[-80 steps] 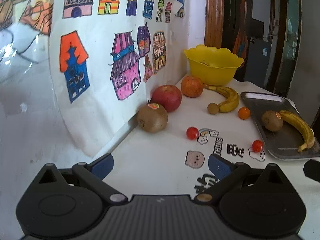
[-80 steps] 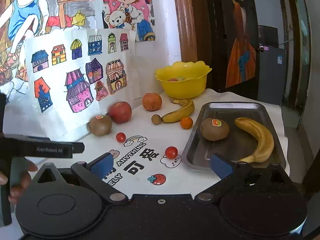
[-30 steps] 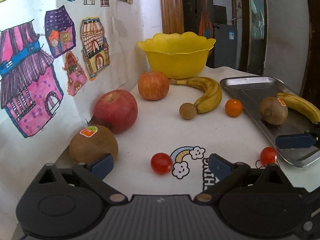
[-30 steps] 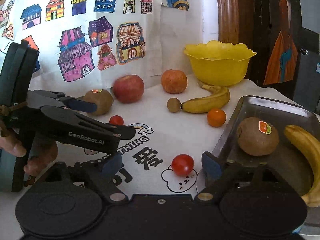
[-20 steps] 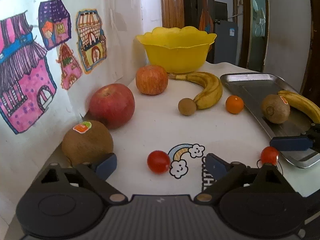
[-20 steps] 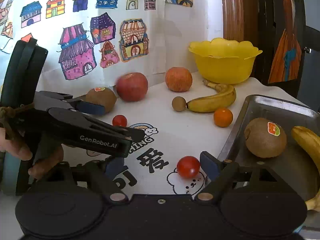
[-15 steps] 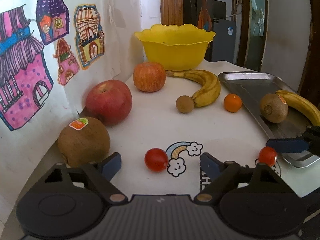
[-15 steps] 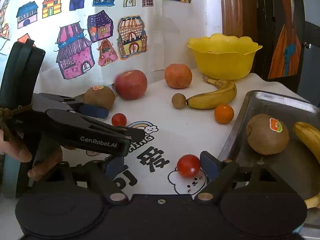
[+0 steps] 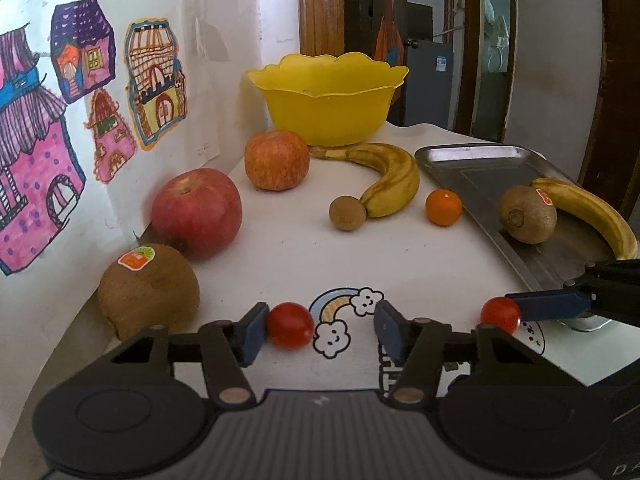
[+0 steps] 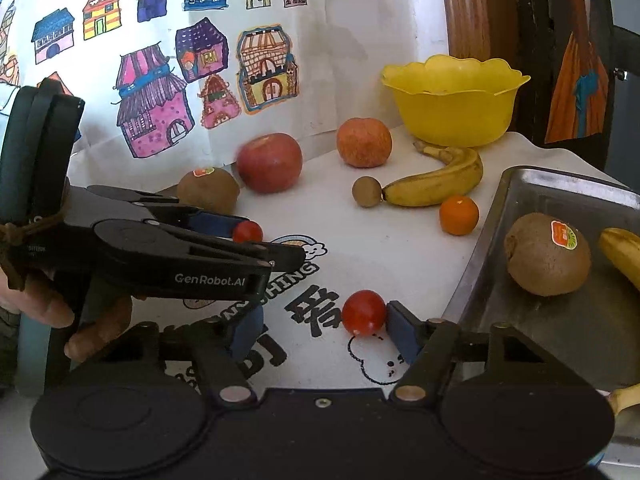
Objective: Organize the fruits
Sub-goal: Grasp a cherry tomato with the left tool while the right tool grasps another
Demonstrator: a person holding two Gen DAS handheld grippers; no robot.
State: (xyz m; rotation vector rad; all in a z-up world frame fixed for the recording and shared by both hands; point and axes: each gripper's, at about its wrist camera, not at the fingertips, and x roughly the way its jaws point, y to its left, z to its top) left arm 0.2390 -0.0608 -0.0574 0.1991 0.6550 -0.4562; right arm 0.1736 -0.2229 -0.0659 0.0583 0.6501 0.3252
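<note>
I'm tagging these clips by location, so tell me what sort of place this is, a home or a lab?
Most likely a home, perhaps a child's corner. Hand-coloured drawings of houses are stuck to the wall, a white cloth with cartoon prints covers the table, and a wooden door frame leads to another room.

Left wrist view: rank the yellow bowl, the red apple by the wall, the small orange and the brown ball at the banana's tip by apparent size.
1. yellow bowl
2. red apple
3. small orange and brown ball: look about alike, not ranked.
</note>
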